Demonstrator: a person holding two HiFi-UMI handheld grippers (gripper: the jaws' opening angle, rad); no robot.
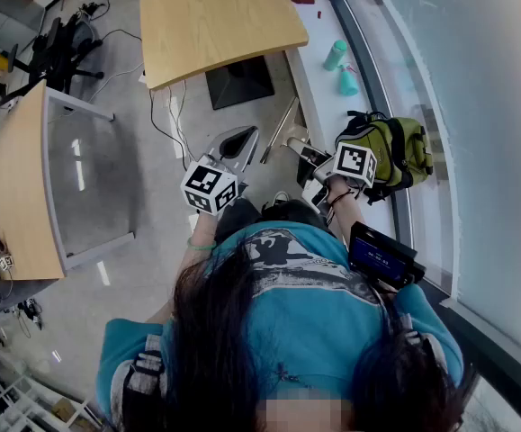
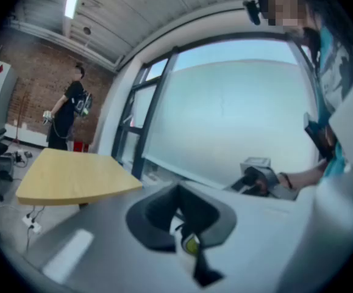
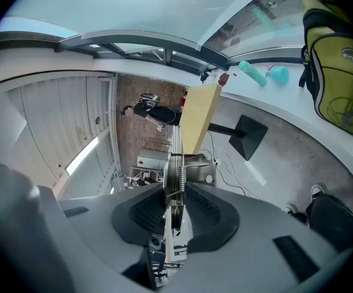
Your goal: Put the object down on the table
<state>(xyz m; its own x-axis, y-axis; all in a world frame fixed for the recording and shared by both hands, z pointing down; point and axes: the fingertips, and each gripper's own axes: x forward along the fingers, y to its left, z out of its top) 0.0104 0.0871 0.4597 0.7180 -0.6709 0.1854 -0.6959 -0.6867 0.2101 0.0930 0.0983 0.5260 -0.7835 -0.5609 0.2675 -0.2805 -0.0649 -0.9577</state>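
In the right gripper view my right gripper (image 3: pixel 176 191) is shut on a flat metal tool with a coil spring (image 3: pixel 181 166), which sticks out forward edge-on between the pads. From the head view, the tool (image 1: pixel 281 131) is a thin metal bar held over the floor, ahead of the right gripper (image 1: pixel 307 156). The light wooden table (image 1: pixel 215 16) stands further ahead, apart from both grippers. My left gripper (image 1: pixel 238 142) hangs beside the right one. Its jaws (image 2: pixel 178 191) meet at the tips with nothing between them.
A green backpack (image 1: pixel 390 151) and two teal bottles (image 1: pixel 336 57) lie on the white window ledge to the right. A second wooden table (image 1: pixel 13 187) stands at the left. Cables run past the near table's black base (image 1: pixel 239 81). A person in black (image 2: pixel 66 115) stands by the brick wall.
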